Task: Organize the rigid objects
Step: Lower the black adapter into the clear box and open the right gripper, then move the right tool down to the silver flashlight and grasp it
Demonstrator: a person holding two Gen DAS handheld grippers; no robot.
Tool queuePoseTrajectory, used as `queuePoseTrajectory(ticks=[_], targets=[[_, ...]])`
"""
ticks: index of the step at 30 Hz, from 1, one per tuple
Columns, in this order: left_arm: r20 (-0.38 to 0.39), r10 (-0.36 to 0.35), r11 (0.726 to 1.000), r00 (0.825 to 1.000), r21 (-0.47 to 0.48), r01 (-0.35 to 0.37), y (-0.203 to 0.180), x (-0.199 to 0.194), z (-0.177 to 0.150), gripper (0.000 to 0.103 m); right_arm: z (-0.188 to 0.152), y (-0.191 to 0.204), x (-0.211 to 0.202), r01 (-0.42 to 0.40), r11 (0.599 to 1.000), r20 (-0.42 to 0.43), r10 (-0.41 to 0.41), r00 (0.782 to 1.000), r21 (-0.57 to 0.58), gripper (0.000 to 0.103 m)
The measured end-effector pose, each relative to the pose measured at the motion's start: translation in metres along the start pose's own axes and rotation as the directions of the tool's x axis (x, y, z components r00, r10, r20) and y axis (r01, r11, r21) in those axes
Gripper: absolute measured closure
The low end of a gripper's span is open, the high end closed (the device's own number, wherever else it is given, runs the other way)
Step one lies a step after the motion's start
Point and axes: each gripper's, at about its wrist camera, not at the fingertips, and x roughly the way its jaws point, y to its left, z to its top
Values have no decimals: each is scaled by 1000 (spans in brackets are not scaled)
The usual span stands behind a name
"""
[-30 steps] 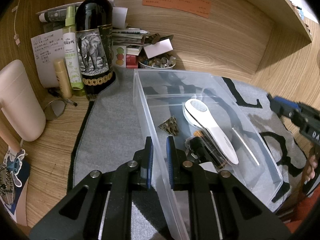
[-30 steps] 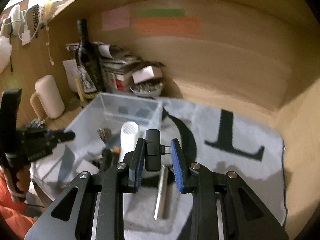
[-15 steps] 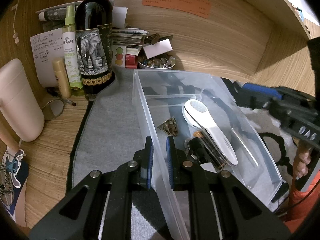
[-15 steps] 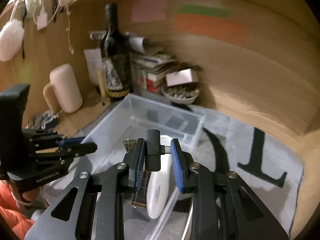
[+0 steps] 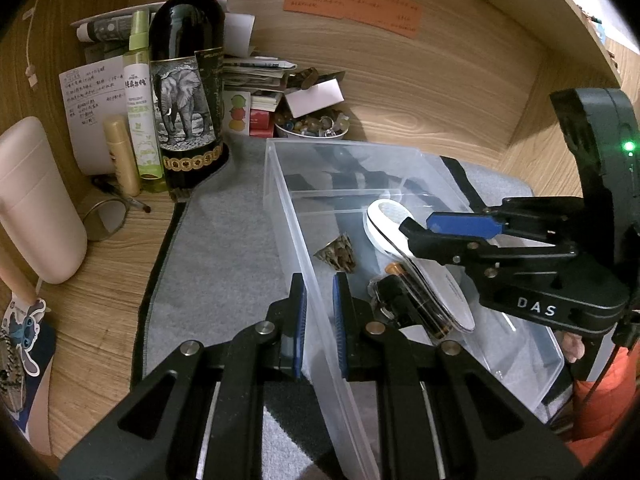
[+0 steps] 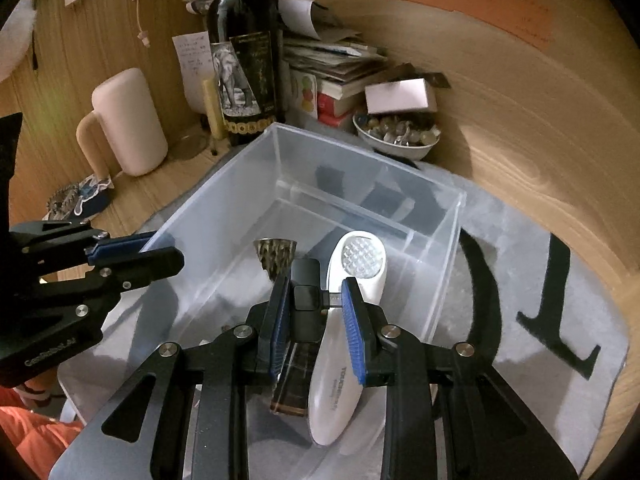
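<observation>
A clear plastic bin (image 5: 280,184) (image 6: 224,184) stands on a grey mat. In it lie a white handheld device (image 5: 386,220) (image 6: 360,264), a dark amber tube (image 5: 416,300) (image 6: 294,384) and a small patterned cone (image 5: 338,254) (image 6: 276,254). My left gripper (image 5: 320,312) (image 6: 136,254) is shut on the bin's near left wall. My right gripper (image 6: 316,308) (image 5: 416,232) is shut on a small black plug-shaped device (image 6: 306,296) and holds it above the bin's inside, over the white device.
A dark wine bottle (image 5: 188,80) (image 6: 246,64), a green spray bottle (image 5: 142,100), a beige tube (image 5: 122,156), a pink mug (image 5: 28,200) (image 6: 128,120), a bowl of trinkets (image 5: 310,126) (image 6: 396,136) and stacked books (image 6: 332,76) stand behind the bin. Wooden walls enclose the desk.
My right gripper has carried the black device leftward from over the mat to above the bin. My left gripper has stayed on the bin's wall.
</observation>
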Motion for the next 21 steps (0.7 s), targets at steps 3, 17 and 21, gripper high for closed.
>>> queuePoseTrajectory(ticks=[3,17,21], targets=[[0,0,1000,1000,3,0,-1,0,0,90,0,0,-1,2,1000,6,-2,1000,-2,79],[1,0,1000,1000,2,0,-1,0,0,90,5,-16,-39,57,997,99,-62,993,51,76],[1,0,1000,1000,2,0,-1,0,0,90,0,-29,-55,100,992,124,-109,986,78,76]])
